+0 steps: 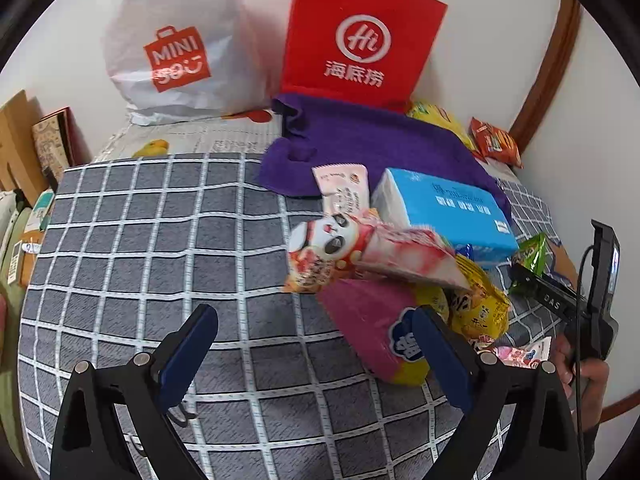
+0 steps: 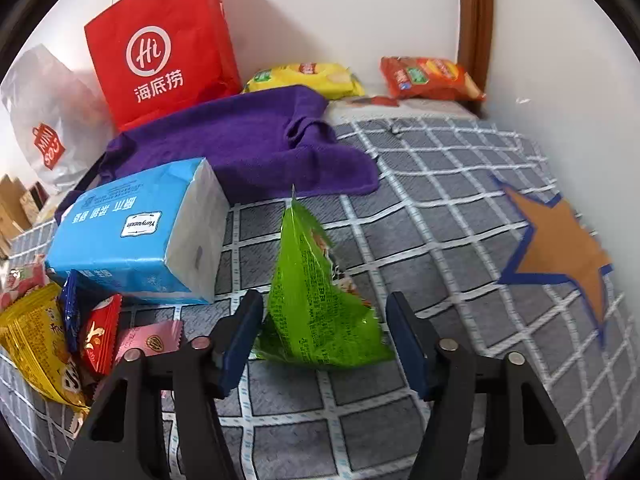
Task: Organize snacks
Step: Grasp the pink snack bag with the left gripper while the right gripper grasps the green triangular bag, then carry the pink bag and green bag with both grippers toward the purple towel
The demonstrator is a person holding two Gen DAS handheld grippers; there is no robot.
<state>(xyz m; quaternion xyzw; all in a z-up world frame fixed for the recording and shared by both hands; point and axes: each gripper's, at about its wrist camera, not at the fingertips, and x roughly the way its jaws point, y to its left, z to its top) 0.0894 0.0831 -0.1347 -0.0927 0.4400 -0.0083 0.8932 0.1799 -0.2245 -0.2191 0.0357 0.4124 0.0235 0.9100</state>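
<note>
A: Nearest: right gripper (image 2: 324, 336), jaws apart, straddling green snack packet (image 2: 316, 300) standing on checked bedcover (image 2: 440, 208); not visibly pinched.
B: Handling?
A: Likely light, crinkly, slippery; take its lower body. Left gripper (image 1: 316, 344) wide apart, empty. Beyond: blue tissue pack (image 2: 136, 232).
</note>
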